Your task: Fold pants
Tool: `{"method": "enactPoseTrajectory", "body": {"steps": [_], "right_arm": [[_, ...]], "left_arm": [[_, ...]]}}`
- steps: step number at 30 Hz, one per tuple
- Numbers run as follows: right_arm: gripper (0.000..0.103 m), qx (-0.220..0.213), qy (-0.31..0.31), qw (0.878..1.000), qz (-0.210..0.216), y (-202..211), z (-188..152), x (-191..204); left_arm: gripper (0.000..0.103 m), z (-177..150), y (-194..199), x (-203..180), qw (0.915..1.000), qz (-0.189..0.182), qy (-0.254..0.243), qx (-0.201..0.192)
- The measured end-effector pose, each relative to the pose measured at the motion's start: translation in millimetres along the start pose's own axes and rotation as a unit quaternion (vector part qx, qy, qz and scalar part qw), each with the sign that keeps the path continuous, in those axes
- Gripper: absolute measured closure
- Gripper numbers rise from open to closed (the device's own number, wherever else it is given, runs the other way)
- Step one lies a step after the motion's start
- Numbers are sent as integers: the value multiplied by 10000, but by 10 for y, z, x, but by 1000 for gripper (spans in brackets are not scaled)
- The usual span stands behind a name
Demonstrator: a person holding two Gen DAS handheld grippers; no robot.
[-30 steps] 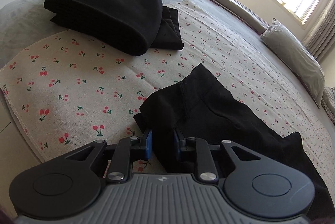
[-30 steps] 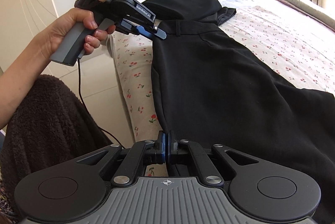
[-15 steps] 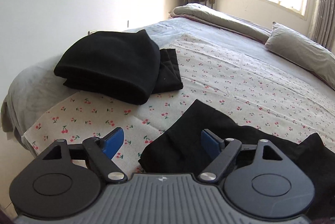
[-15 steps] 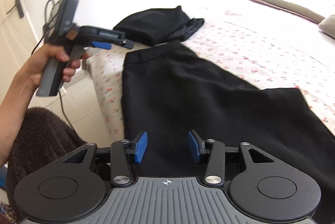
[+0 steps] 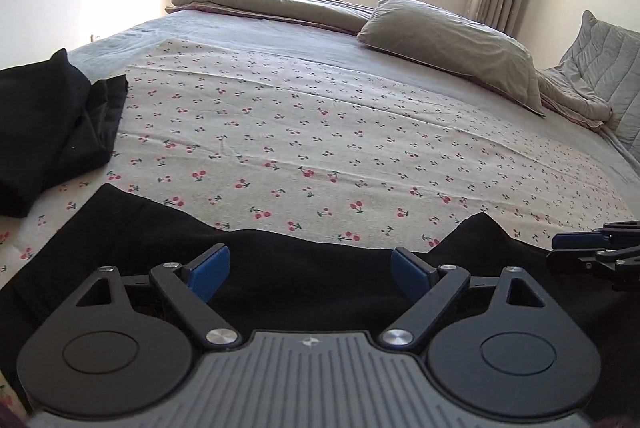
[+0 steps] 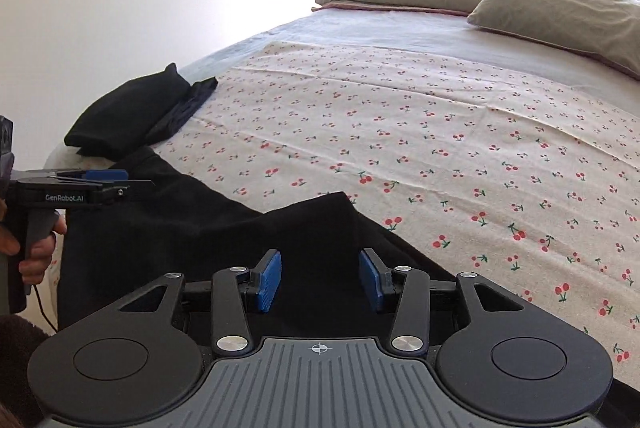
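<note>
The bed [image 5: 400,39] fills both views, grey sheet under a cream cherry-print cloth [image 5: 360,147] that looks thin and slightly creased, with soft grey pillows [image 5: 452,35] at the far side. Along the near edge lie the black pants [image 5: 304,280], a smooth matte fabric spread flat on the cloth and partly doubled over, one pointed corner standing up in a small peak. At the left end rests a stack of black garments [image 6: 132,115], already folded, close to the pants' upper edge. The left gripper [image 5: 310,268] has just been opening and now stands wide and released above the cloth, nothing pinched between its blue pads; the right gripper [image 6: 320,276] has also let go, its jaws part-way apart with dark fabric only lying beneath them. The risks from here seem mostly about layers — a pinch taken too shallow could lift only the top ply and drag the fold askew, and the limp fabric would likely slump or crease if one hand lifts ahead of the other. The raised corner may spring the fold open, and a careless sweep could nudge the folded stack or rumple the loose printed cloth.
</note>
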State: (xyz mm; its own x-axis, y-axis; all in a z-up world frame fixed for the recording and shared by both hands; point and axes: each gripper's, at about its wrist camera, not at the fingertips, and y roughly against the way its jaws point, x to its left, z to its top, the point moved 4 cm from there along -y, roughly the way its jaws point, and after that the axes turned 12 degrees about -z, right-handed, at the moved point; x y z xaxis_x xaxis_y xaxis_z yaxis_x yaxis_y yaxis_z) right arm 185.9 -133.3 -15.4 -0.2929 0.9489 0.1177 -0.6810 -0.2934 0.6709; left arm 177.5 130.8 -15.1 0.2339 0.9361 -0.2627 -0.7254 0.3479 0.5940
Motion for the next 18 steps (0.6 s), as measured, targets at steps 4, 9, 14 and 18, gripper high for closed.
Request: {"method": "enactPoseTrajectory", "body": {"steps": [4, 9, 14, 18], "right_arm": [[60, 3, 61, 10000, 58, -259, 89, 1], [60, 111, 60, 9997, 220, -554, 169, 13], [60, 295, -453, 9973, 488, -752, 207, -101], [71, 486, -934, 9908, 854, -835, 185, -195]], "left_arm": [[13, 42, -309, -152, 9986, -296, -449, -21], [15, 11, -543, -153, 9943, -280, -1024, 46], [15, -10, -587, -10, 9928, -318, -1150, 138], [15, -37, -628, 103, 9927, -328, -1124, 273]]}}
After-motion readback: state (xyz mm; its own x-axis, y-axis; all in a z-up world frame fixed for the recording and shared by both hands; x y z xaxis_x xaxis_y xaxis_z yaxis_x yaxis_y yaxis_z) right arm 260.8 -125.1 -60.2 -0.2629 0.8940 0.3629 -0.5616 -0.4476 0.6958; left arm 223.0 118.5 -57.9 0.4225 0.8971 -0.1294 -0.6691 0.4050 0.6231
